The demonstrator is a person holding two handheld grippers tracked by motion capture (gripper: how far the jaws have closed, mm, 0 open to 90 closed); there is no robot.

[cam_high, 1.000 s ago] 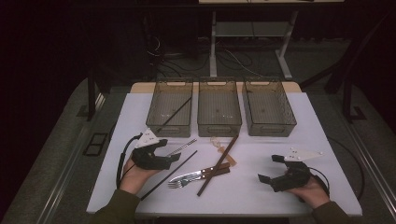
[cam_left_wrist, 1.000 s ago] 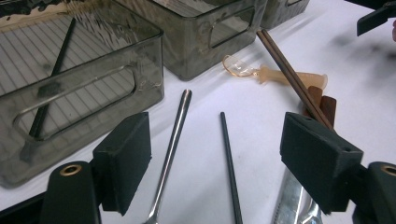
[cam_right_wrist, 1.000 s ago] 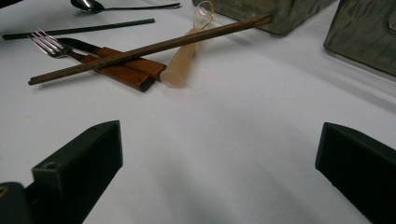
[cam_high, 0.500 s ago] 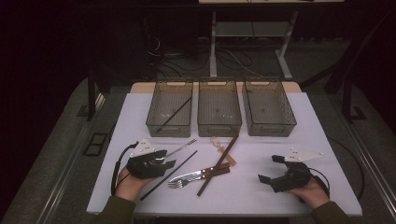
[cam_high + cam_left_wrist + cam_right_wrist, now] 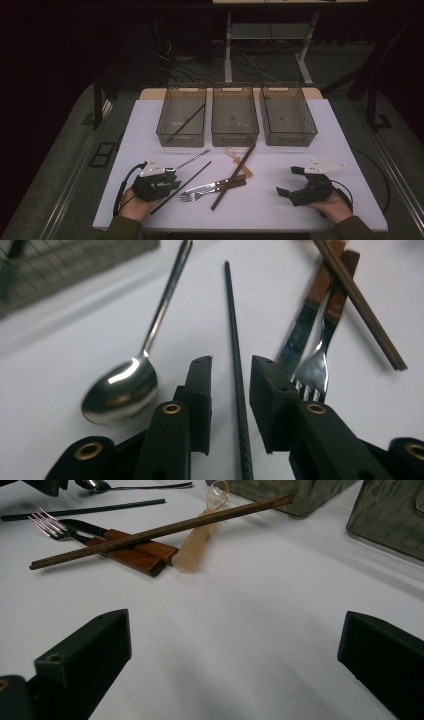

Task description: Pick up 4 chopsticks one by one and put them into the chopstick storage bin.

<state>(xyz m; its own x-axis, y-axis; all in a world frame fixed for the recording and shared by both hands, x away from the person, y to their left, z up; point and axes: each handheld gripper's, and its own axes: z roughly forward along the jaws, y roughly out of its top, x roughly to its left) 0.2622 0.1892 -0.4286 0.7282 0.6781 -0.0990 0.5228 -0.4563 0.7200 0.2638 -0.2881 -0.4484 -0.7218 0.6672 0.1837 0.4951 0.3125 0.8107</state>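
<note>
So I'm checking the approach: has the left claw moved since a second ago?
Yes. The left claw has slid toward the table's near edge, away from the left bin, and now straddles the black chopstick; its jaws have just been closing, not yet pressing it.

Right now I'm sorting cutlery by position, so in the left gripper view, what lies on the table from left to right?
Metal spoon → black chopstick, lying between the left gripper jaws, which have just been closing but do not yet press it → knife → fork → brown chopstick.
</note>
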